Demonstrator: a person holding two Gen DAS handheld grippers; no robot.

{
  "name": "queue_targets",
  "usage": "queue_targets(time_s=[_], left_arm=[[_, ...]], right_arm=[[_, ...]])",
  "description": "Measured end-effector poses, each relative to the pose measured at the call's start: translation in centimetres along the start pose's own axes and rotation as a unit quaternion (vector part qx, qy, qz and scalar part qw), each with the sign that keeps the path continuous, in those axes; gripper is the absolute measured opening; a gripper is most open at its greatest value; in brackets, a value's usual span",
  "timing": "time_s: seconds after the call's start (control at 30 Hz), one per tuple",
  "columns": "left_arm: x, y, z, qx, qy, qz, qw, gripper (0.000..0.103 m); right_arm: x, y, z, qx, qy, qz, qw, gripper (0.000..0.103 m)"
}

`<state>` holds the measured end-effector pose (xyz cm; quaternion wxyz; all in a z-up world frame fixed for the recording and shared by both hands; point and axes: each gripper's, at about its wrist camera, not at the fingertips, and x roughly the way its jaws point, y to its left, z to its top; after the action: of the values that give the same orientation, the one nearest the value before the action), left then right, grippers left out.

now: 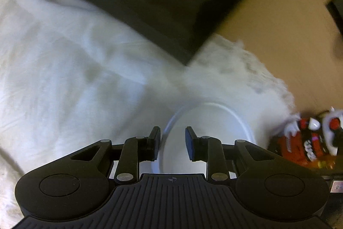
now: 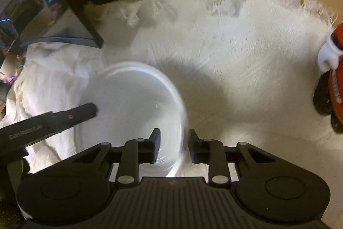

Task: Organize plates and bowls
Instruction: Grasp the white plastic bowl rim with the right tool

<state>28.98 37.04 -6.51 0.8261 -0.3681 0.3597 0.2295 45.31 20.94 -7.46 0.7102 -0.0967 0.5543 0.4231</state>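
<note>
The plate (image 1: pixel 214 121) was white, round and shallow, with a raised rim and a bare, smooth centre. It lay flat on the white fringed cloth (image 2: pixel 235 57), near the cloth's fringed edge. In the left wrist view its near rim sat between the fingers. In the right wrist view the plate (image 2: pixel 133 96) appeared motion-blurred, its right rim running between the fingers.

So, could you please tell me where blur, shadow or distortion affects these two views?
Left wrist view: the white cloth and fringed rug edge are motion-smeared, while the left gripper stays sharp. Right wrist view: the white plate is blurred, a dark shadow falls beside it, and fisheye curves the rug's edge.
</note>
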Motion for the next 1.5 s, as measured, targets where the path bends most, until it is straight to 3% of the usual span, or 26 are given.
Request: queue_targets(time_s=[0.2, 0.47, 0.6, 0.7, 0.87, 1.0, 1.1, 1.17, 1.5], left_arm=[[0.0, -3.4, -0.7, 0.025, 0.023, -0.054, 0.9979, 0.029], [1.7, -9.4, -2.8, 0.088, 0.083, -0.111, 0.9864, 0.029], [1.9, -10.9, -3.7, 0.117, 0.082, -0.089, 0.9857, 0.029], [1.9, -11.2, -3.9, 0.127, 0.081, -0.078, 0.9855, 0.029], [2.2, -11.5, -4.3, 0.135, 0.089, -0.072, 0.9843, 0.029], [2.6, -12.2, -4.8, 0.153, 0.090, -0.050, 0.9828, 0.029], [2.8, -12.1, -5.0, 0.160, 0.087, -0.038, 0.9825, 0.029], [3.0, -11.9, -5.0, 0.159, 0.087, -0.035, 0.9829, 0.029], [5.3, -10.6, -5.7, 0.137, 0.108, -0.022, 0.9844, 0.029]], right_arm=[[-3.6, -3.6, -0.9, 0.024, -0.023, -0.022, 0.999, 0.026], [-7.3, -9.5, -3.7, 0.095, -0.048, -0.058, 0.993, 0.027], [-8.3, -11.1, -4.9, 0.104, -0.066, -0.094, 0.988, 0.038], [-9.0, -12.2, -5.7, 0.118, -0.076, -0.093, 0.986, 0.045], [-8.7, -12.7, -6.2, 0.126, -0.077, -0.121, 0.982, 0.067], [-9.3, -12.2, -6.7, 0.127, -0.099, -0.116, 0.980, 0.083], [-9.4, -11.7, -6.3, 0.104, -0.096, -0.088, 0.986, 0.084], [-8.5, -11.6, -5.7, 0.087, -0.070, -0.076, 0.991, 0.083], [-2.2, -12.2, -4.7, 0.129, 0.014, -0.048, 0.990, 0.045]])
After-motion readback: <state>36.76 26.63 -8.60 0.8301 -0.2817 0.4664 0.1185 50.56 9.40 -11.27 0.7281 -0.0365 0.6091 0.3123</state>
